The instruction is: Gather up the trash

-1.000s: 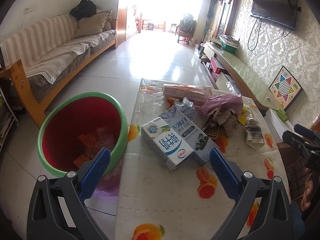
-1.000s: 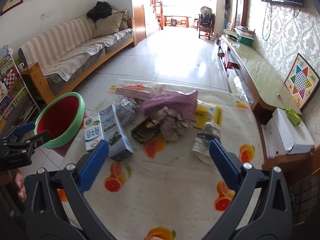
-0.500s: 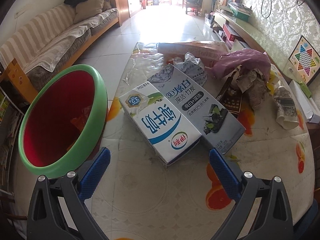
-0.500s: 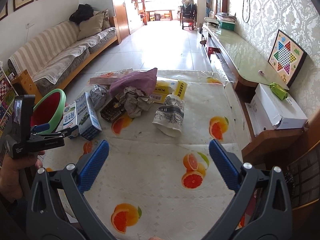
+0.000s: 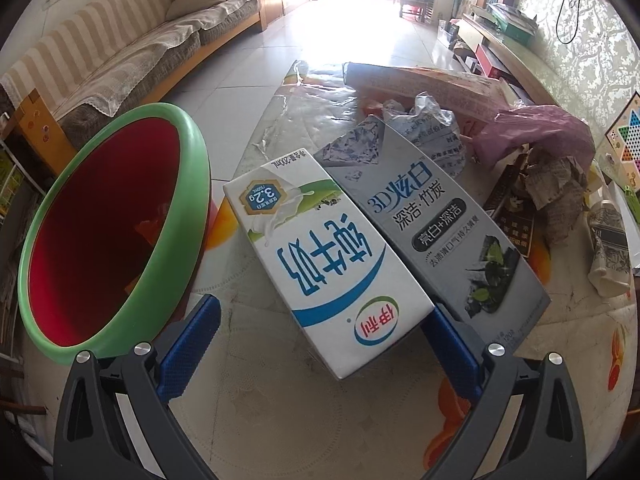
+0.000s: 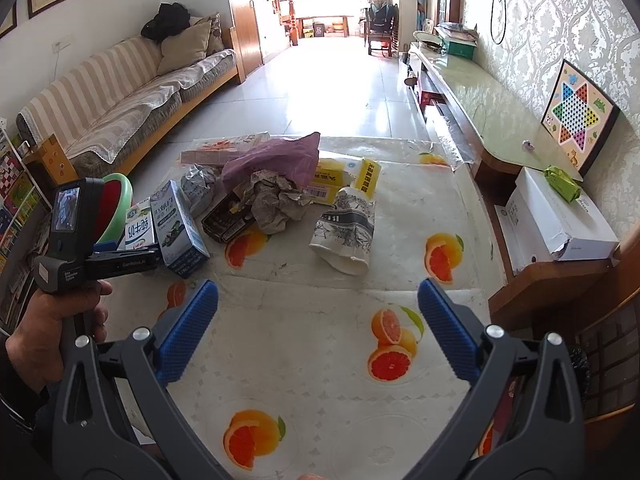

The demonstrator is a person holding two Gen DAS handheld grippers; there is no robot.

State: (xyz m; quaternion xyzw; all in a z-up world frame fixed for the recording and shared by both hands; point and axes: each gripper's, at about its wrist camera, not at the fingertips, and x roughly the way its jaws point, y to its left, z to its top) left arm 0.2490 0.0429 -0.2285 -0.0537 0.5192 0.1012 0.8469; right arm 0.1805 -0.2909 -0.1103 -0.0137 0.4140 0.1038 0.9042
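the left gripper (image 5: 320,340) has closed right in on the milk carton (image 5: 324,256) over the last second, from hanging well back above the table to having its blue pads (image 5: 188,344) spread wide on either side of the carton's near end, with nothing pinched yet. the right-hand pad sits in the seam between the milk carton and the grey toothpaste box (image 5: 440,216) lying touching it, so that looks like the tight spot: a squeeze could catch both boxes or nudge the toothpaste box aside. the carton lies flat on the orange-print tablecloth (image 5: 304,412), just beside the red bin with the green rim (image 5: 192,216), which stands off the table's left edge, so i'd judge the drop is a short swing once the carton is gripped. over on the other side, the right gripper (image 6: 318,332) has pulled back and risen, its jaws wide apart and empty, hovering over bare cloth well short of the pile. the paper cup (image 6: 348,228), crumpled newspaper (image 6: 272,204), purple plastic bag (image 6: 276,156) and yellow box (image 6: 344,178) all still wait on the table, so collecting is barely under way by my reckoning.
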